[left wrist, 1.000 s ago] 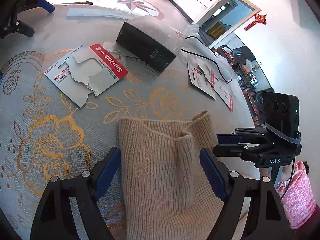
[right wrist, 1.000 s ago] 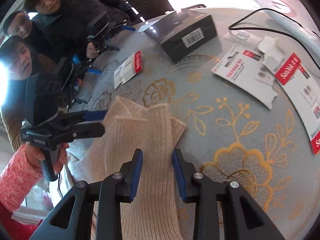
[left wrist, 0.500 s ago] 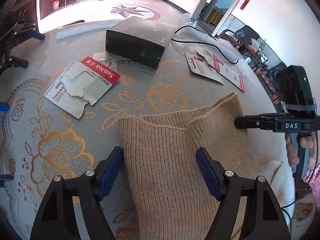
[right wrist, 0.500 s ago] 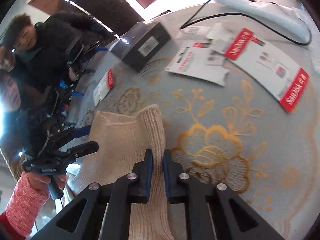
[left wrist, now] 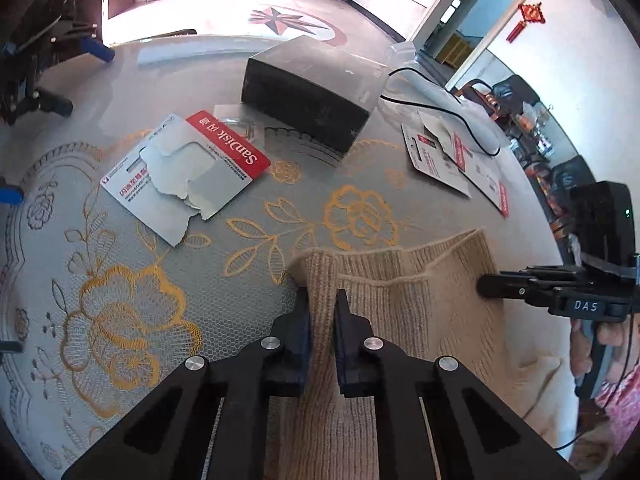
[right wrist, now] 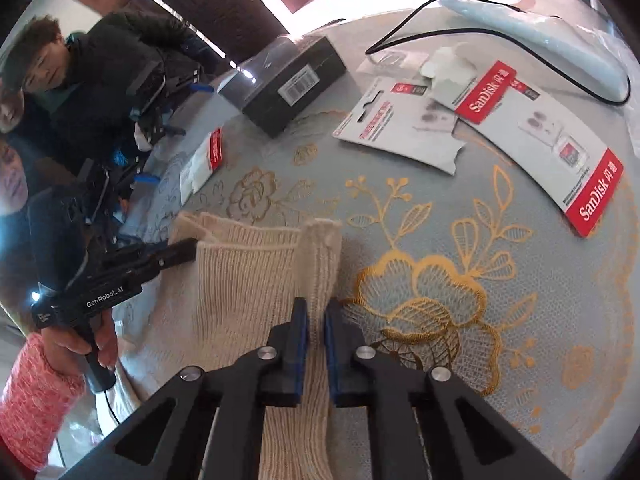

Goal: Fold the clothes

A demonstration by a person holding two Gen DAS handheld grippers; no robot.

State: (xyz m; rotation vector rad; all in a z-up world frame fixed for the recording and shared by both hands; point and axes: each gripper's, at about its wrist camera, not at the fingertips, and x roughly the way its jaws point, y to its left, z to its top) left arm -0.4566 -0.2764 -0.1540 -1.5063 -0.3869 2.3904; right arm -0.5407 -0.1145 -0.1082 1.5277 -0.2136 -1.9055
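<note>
On the left side of the lace-covered table [left wrist: 120, 280], the left gripper [left wrist: 322, 300] has its blue-padded fingers drawn in narrow on the left edge of the beige knit garment [left wrist: 384, 320], a ridge of ribbed fabric pinched up between them. That edge lies near the garment's ribbed hem, which lies across the table toward a torn card package [left wrist: 184, 176] and a black box [left wrist: 312, 96] farther back; both sit well apart from the knit, so the cloth has room to travel. The body of the garment runs back toward the person and drapes off the near table rim. On the right, the right gripper [right wrist: 316, 312] is likewise clamped narrow on the opposite edge, with a strip of knit standing up between its pads [right wrist: 300, 332]. Holding both side edges at matching points near the hem probably lets the person lift the knit evenly and lay it over in one fold, without it twisting. Two more card packages [right wrist: 532, 132] lie beyond on the right
</note>
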